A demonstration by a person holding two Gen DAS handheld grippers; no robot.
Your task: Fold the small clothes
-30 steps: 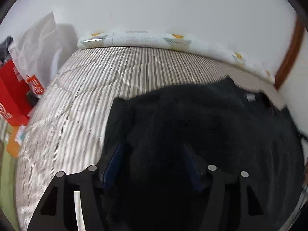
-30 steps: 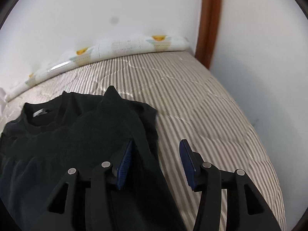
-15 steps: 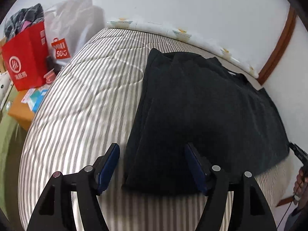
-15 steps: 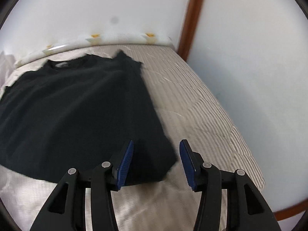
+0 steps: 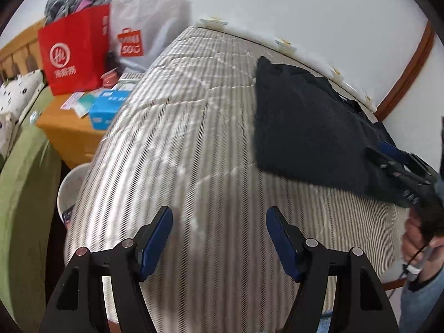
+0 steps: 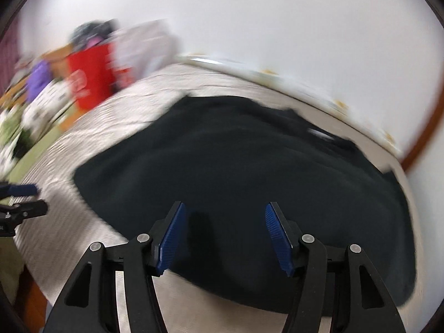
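A bed [image 5: 177, 127] with a striped cover fills both views, set against a plain white wall. On it lies a black garment [image 6: 236, 166], spread flat with its sides apparently folded in; it fills the middle of the right wrist view and sits at the right of the left wrist view, with its collar toward the wall.

The right claw [image 6: 223, 236] hangs over the near hem, its jaws opening, with cloth below them but nothing pinched. The left claw [image 5: 219, 241] is wide apart and empty, over bare striped cover at the lower middle of its frame, well clear of the garment's left edge.

The next step looks like folding the hem up toward the collar. To do it well, each claw should probably take one hem corner, catching all layers at once, then both should lift together and carry the edge evenly so the fold line runs straight across.

Beyond the bed, at the upper left of the left wrist view, stand a red bag [image 5: 75, 55] and a white bag [image 5: 147, 25].
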